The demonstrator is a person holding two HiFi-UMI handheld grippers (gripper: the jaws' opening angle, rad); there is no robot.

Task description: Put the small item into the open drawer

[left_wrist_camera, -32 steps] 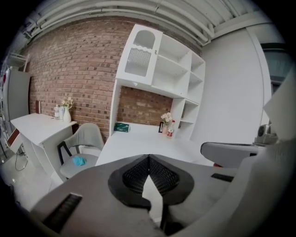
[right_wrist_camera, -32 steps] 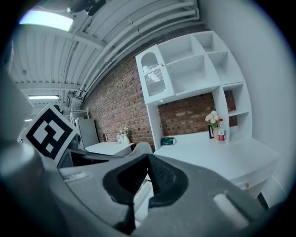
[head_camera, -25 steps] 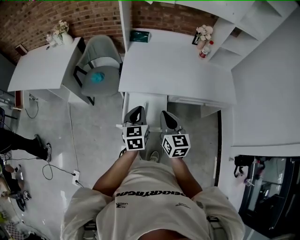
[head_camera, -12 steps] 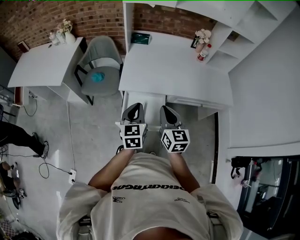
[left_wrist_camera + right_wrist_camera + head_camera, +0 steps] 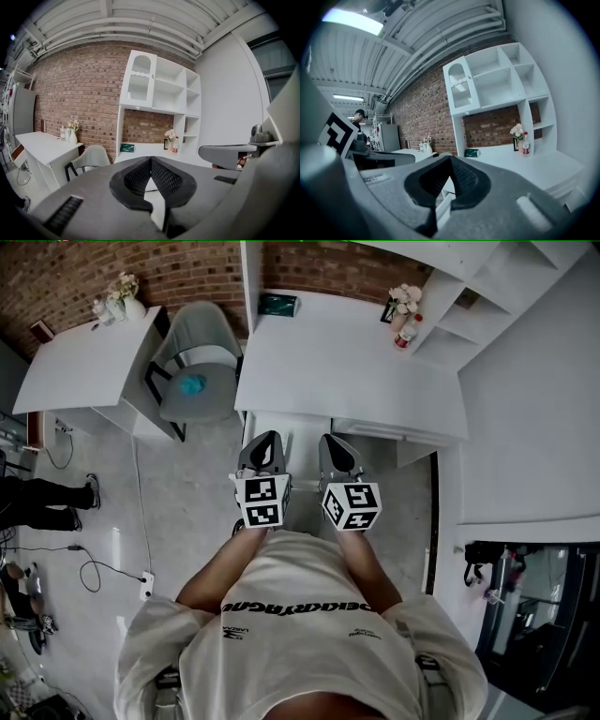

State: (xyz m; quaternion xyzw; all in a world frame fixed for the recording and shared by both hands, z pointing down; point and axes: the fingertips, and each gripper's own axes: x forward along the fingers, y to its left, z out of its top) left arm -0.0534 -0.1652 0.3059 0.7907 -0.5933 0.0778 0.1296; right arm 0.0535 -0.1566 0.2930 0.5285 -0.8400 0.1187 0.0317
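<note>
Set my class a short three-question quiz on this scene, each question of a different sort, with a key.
1. True or false: the left gripper has its jaws shut on nothing.
2. What lies on the seat of the grey chair? A) a teal item B) a mug C) a book
3. Fill in: the green box lies on the white ___.
Key: 1 true; 2 A; 3 desk.
</note>
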